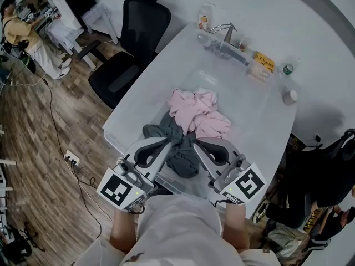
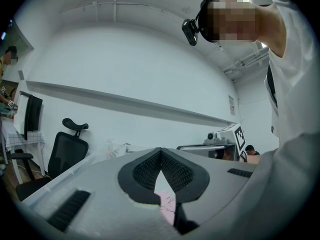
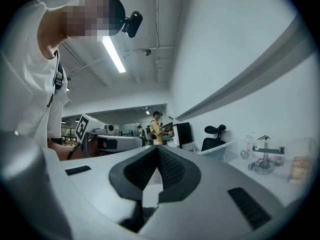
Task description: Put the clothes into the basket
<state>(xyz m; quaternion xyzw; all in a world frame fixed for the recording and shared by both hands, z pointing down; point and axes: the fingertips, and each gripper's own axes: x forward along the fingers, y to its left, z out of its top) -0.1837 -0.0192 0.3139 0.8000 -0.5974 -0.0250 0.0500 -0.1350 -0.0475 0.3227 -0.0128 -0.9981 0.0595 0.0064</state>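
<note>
The basket, a clear-walled tub, stands on the white table and takes up most of it; the pink clothes lie heaped in its middle, and the grey garment lies crumpled at its near end, touching the pink heap's near edge; the left gripper and the right gripper sit side by side over that near end, each pointing level and angled inward, so that their tips come near each other above the grey garment; in the left gripper view the jaws meet at the tips with nothing caught between them, and a patch of pink cloth shows through the gap below the tips; in the right gripper view the jaws are likewise closed tip to tip and empty, with something dark below the gap that is too dim to name; whether either gripper touches the grey garment cannot be told from the head view; beyond the basket a tap stands at the table's far edge, with a bottle to its left and a yellow box to its right; a tape roll lies near the table's right corner; a black chair stands on the wooden floor just left of the table.
</note>
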